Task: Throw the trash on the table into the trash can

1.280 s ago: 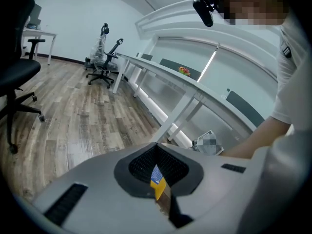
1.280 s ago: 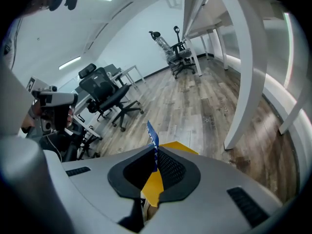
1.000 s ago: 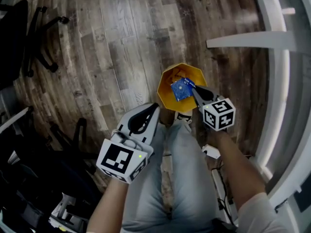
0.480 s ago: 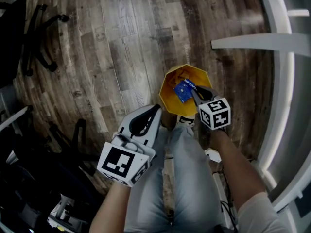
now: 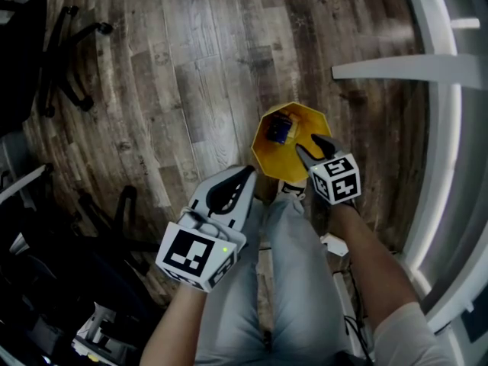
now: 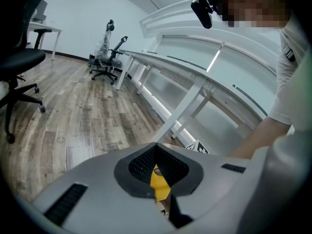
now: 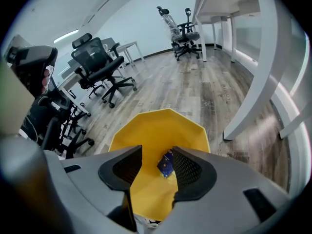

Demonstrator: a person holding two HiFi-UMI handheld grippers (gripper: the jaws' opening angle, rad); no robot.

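A yellow octagonal trash can point(image 5: 268, 155) stands on the wood floor just ahead of the person's knees. A blue packet point(image 5: 279, 130) lies loose inside it, free of any jaw. My right gripper point(image 5: 310, 149) hangs over the can's near rim; its jaws have just been opening and now stand open with nothing pressed between them. In the right gripper view the packet point(image 7: 166, 165) shows through the gap of that gripper point(image 7: 157, 165), down in the can point(image 7: 141, 135). My left gripper point(image 5: 241, 174) is shut and empty, to the left of the can; in its own view the left gripper point(image 6: 156, 148) has its pads together.
White desk legs and a curved white frame point(image 5: 427, 67) run along the right. Black office chairs point(image 5: 53, 59) stand at the far left and more dark gear point(image 5: 46, 280) at the near left. The person's grey trouser legs point(image 5: 267, 280) fill the lower middle.
The right gripper's jaws have parted and the blue packet has dropped from them deeper into the can. The right gripper sank slightly. The left gripper has stayed where it was.
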